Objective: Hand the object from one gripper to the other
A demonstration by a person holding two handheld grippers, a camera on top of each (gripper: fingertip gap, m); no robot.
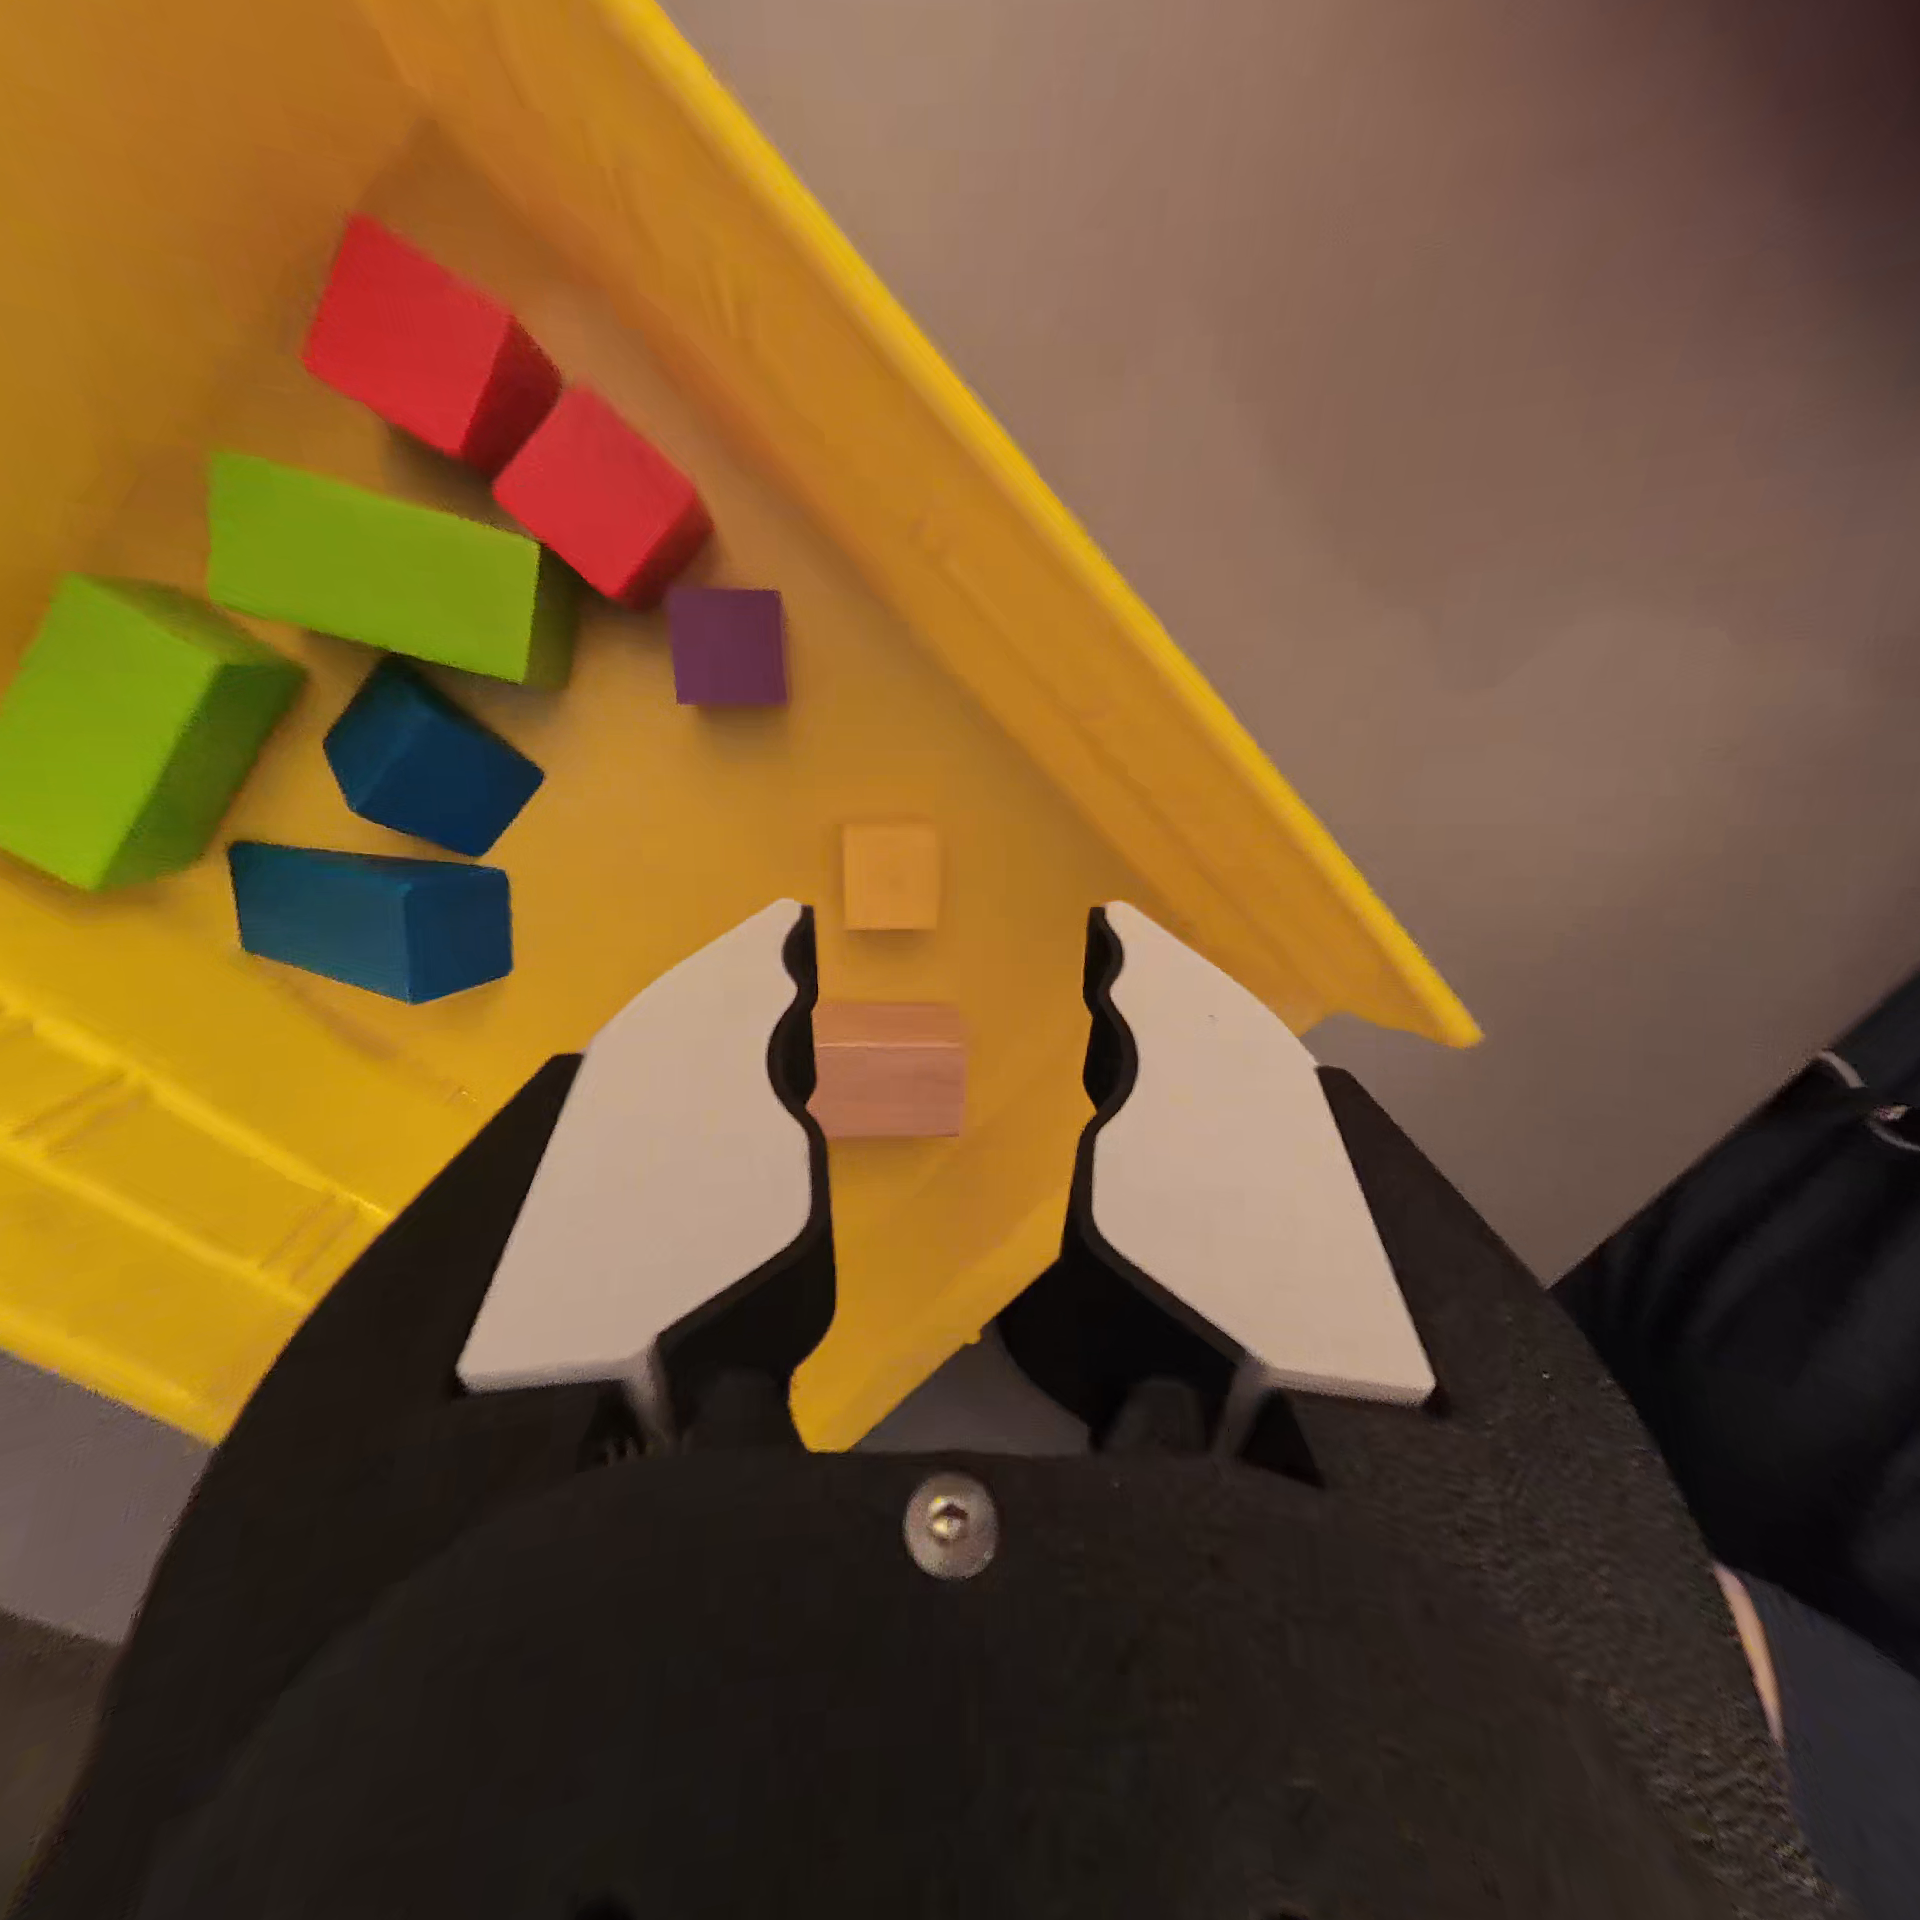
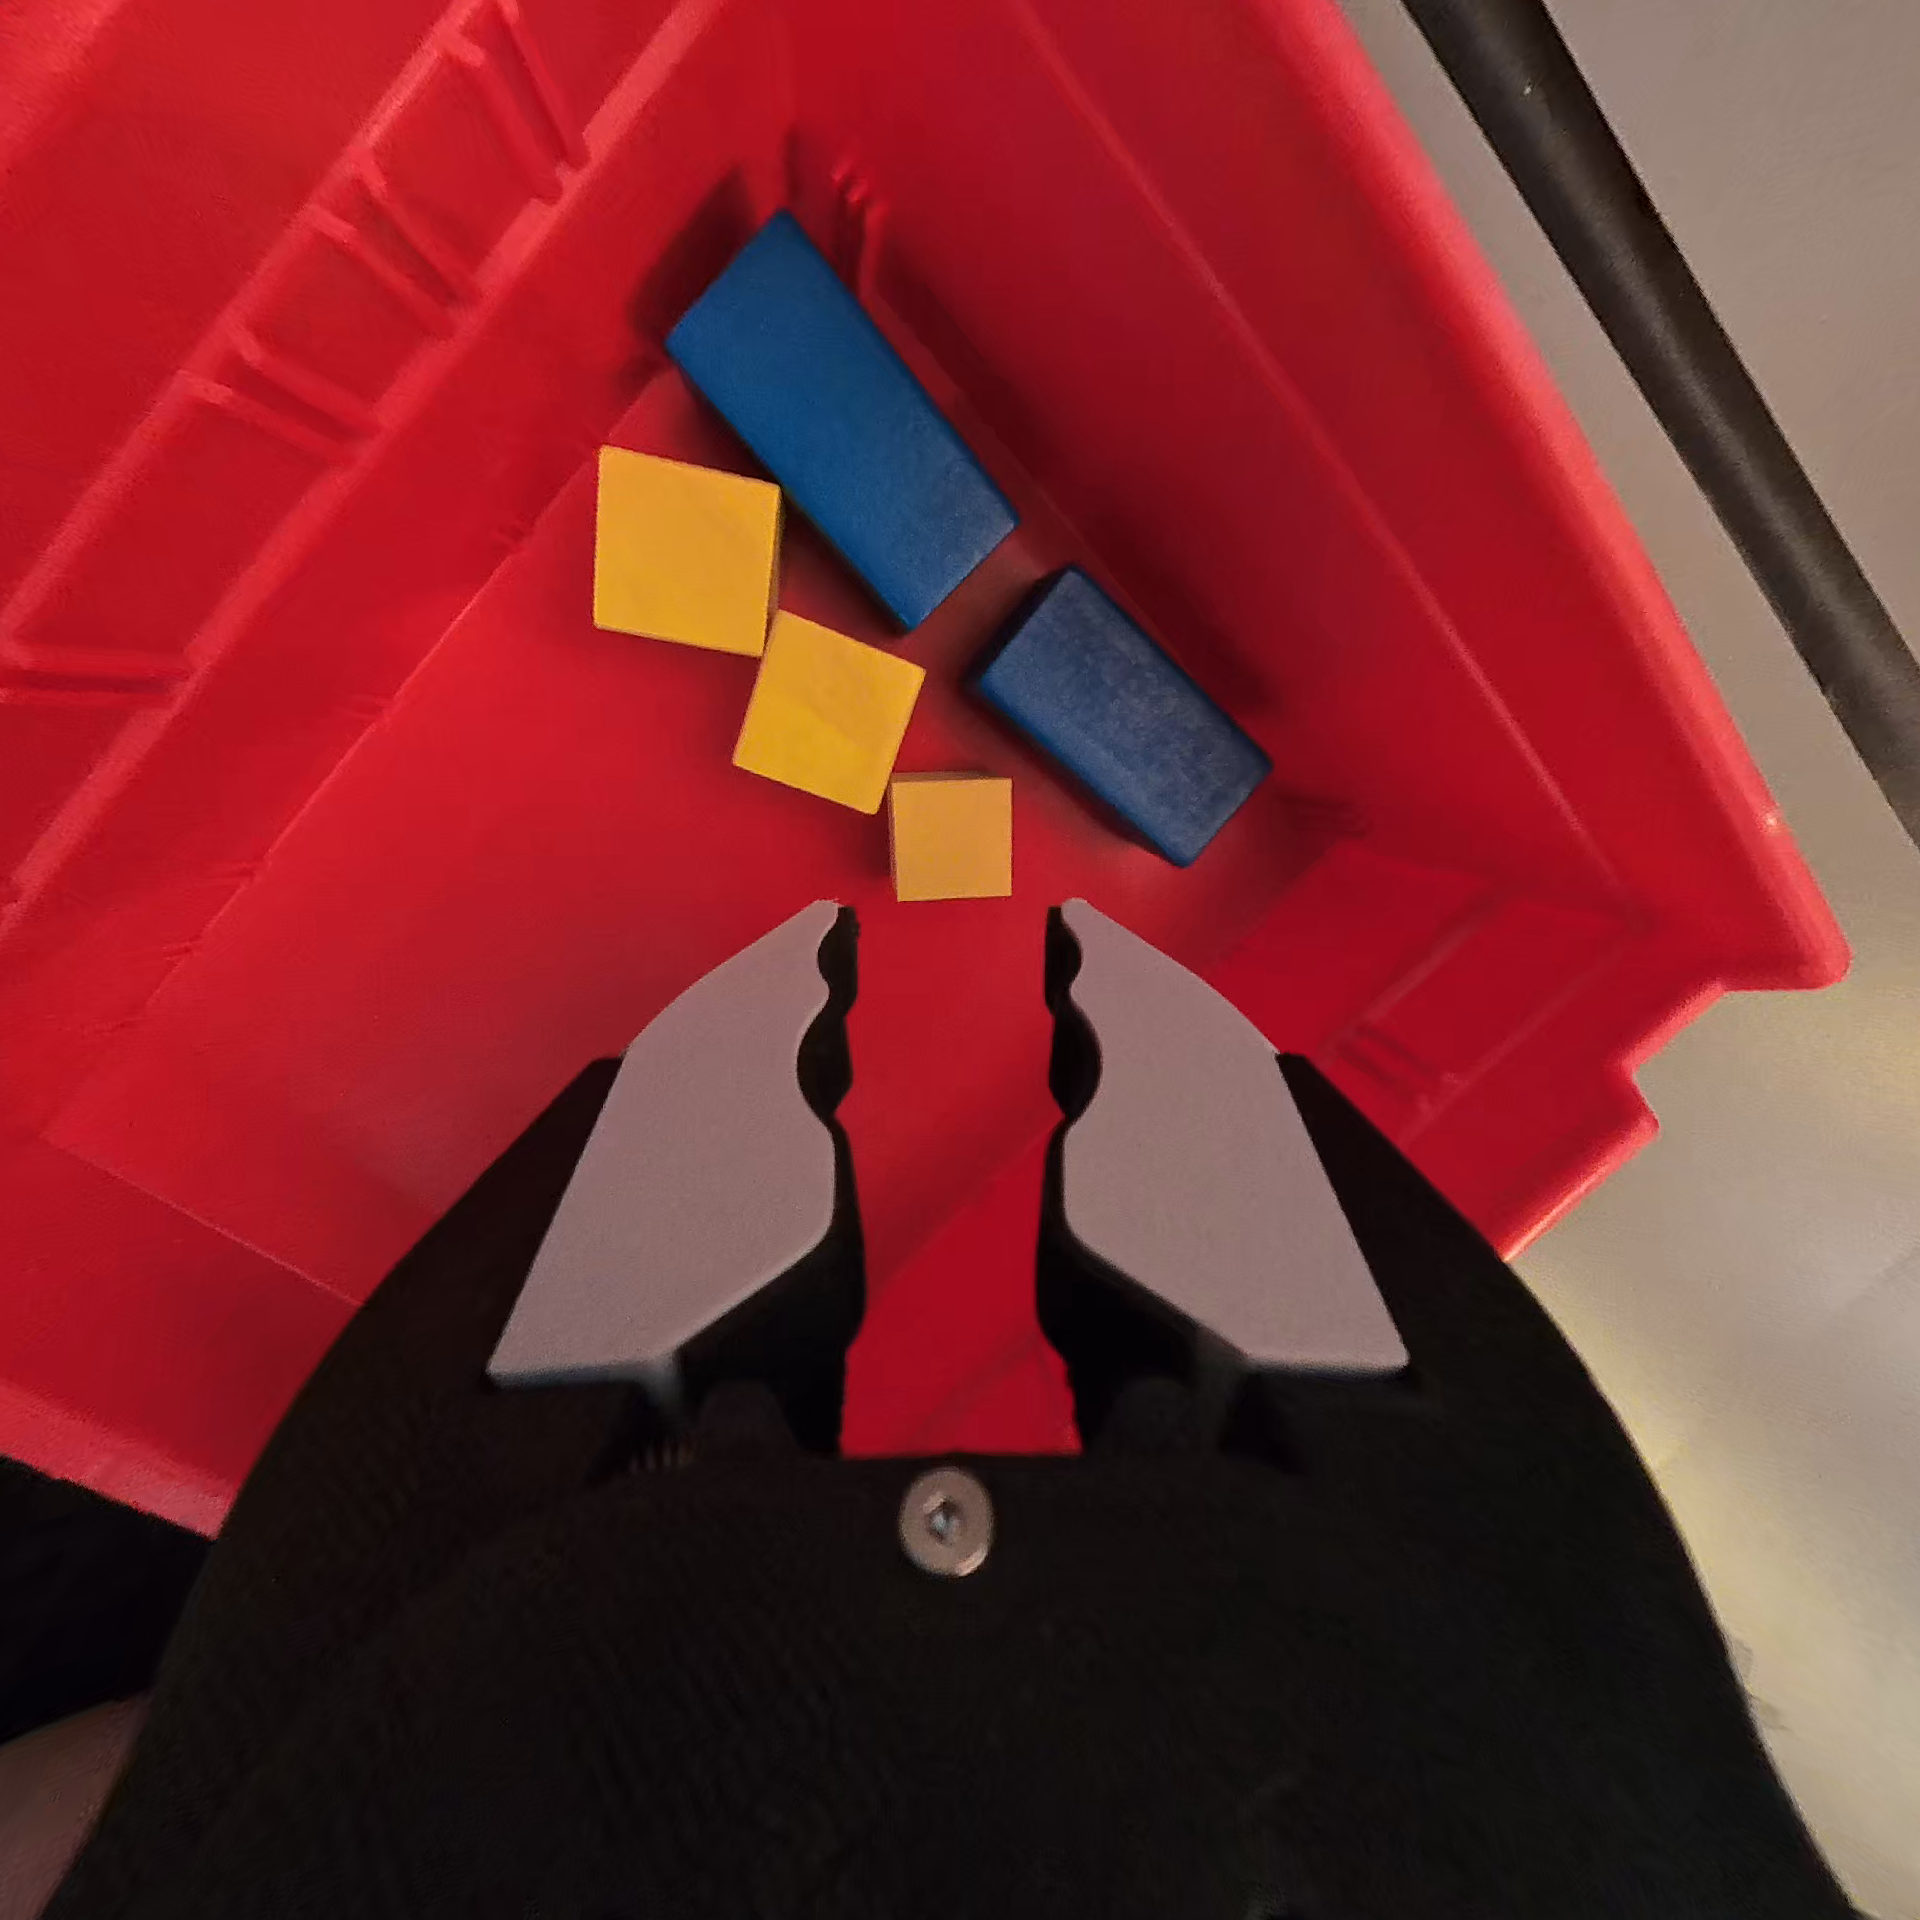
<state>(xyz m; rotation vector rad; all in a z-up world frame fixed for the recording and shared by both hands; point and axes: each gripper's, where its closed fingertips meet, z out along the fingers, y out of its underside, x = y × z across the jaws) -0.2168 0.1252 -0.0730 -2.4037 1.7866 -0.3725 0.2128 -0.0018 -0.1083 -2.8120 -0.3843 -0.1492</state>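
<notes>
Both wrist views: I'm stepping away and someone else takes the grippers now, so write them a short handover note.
Left gripper: open, empty, over the yellow bin, with the plain wooden block between its fingers and ungrasped; the small yellow cube is just ahead.
Right gripper: open, empty, over the red bin, just short of a small yellow cube.
Yellow bin also holds red, green, blue and purple blocks; red bin holds two more yellow blocks and two blue ones.
Done: nothing picked yet.
Left: grasp one block, pass it to the other gripper.
</notes>
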